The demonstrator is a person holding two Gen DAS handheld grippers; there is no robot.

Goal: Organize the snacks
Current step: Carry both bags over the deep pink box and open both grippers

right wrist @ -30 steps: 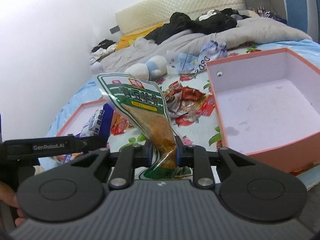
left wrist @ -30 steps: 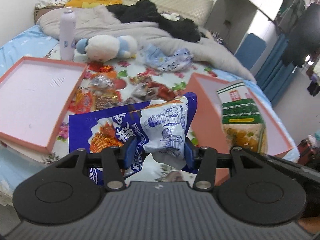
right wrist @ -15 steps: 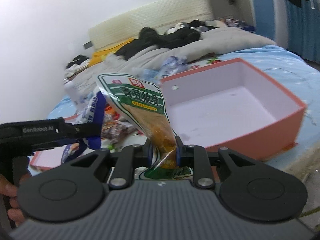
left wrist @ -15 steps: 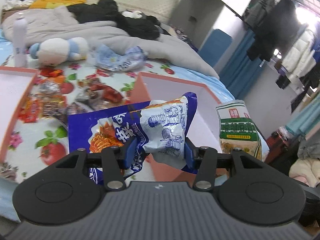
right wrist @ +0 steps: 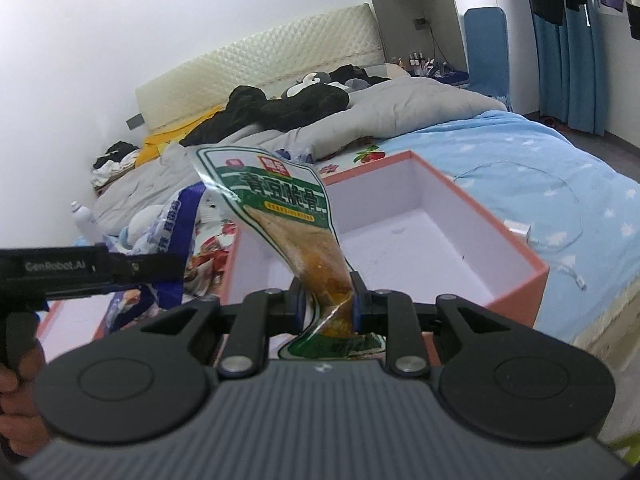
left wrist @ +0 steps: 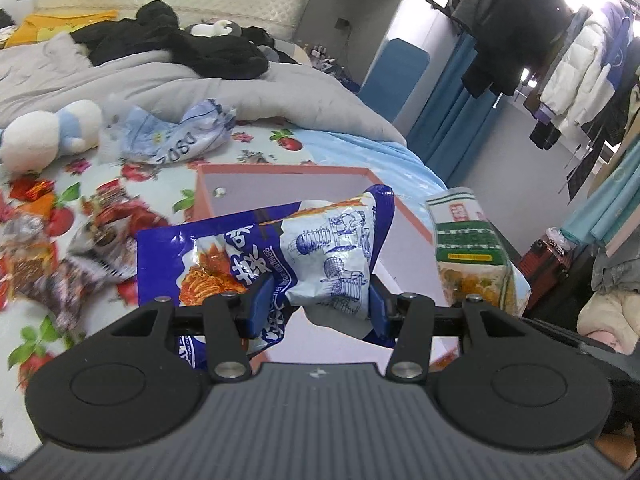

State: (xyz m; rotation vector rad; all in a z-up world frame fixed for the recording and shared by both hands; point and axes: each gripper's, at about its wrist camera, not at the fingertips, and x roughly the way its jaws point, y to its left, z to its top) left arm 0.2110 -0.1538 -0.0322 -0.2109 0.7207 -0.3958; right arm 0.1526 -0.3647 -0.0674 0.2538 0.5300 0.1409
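Note:
My left gripper (left wrist: 318, 300) is shut on a crumpled blue and white snack bag (left wrist: 280, 256), held in the air in front of the open pink box (left wrist: 280, 172). The same blue bag (right wrist: 176, 236) shows at the left of the right wrist view. My right gripper (right wrist: 326, 300) is shut on the lower part of a green and clear snack pouch (right wrist: 288, 216), upright above the near wall of the pink box (right wrist: 516, 276), whose white inside is bare. That green pouch (left wrist: 468, 252) also hangs at the right in the left wrist view.
Several loose snack packets (left wrist: 60, 252) lie on the flowered sheet left of the box. A plush toy (left wrist: 48, 136), a crumpled blue bag (left wrist: 180, 140), a grey duvet (left wrist: 200, 88) and dark clothes (left wrist: 180, 44) lie farther back. A suitcase (left wrist: 548, 264) and hanging coats (left wrist: 560, 52) stand right of the bed.
Both grippers have swung to the right with their bags, from over the snack pile to the pink box. The flat pink lid has left the left wrist view. Both grips are unchanged.

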